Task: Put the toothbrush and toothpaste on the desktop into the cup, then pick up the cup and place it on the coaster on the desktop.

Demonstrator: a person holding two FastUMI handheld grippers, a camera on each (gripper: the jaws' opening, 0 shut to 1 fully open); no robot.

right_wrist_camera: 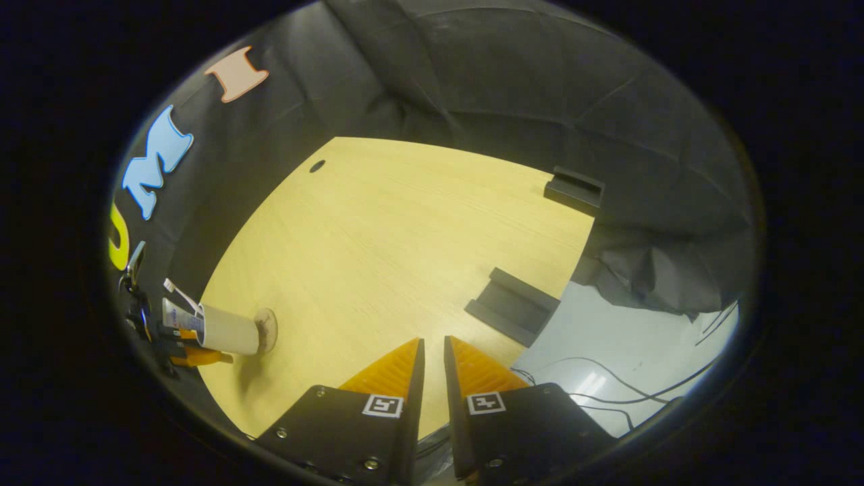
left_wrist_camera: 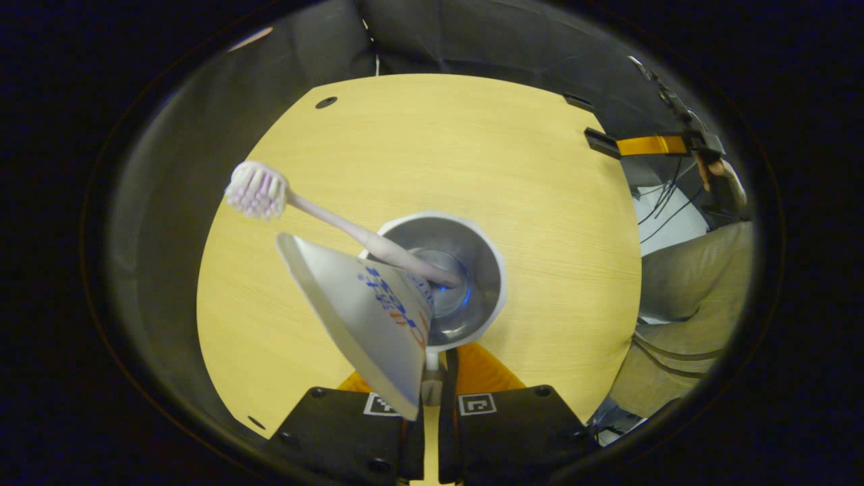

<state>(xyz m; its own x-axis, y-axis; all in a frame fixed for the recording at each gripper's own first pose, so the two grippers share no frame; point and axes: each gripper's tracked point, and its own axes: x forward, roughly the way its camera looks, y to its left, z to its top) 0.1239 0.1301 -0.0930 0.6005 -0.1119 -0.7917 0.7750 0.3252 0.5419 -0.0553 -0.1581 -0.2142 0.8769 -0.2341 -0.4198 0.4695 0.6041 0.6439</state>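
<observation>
Gripping the cup (left_wrist_camera: 442,280) by its near rim, the left gripper (left_wrist_camera: 435,378) has both fingers clamped on the wall. Toothbrush (left_wrist_camera: 317,216) and toothpaste (left_wrist_camera: 371,317) stand inside. In the right gripper view, the cup sits on the coaster (right_wrist_camera: 266,331) on the desk (right_wrist_camera: 391,243); the right gripper (right_wrist_camera: 430,368) hangs with fingers nearly together, holding nothing.

This was a recording booth, not a home: dark cloth (right_wrist_camera: 472,74) hung as walls all round a pale wooden surface (right_wrist_camera: 405,229). Loose cables (right_wrist_camera: 607,395) trailed over a light floor (right_wrist_camera: 628,344) beside it, and black brackets (right_wrist_camera: 574,189) sat at the surface's edge.
</observation>
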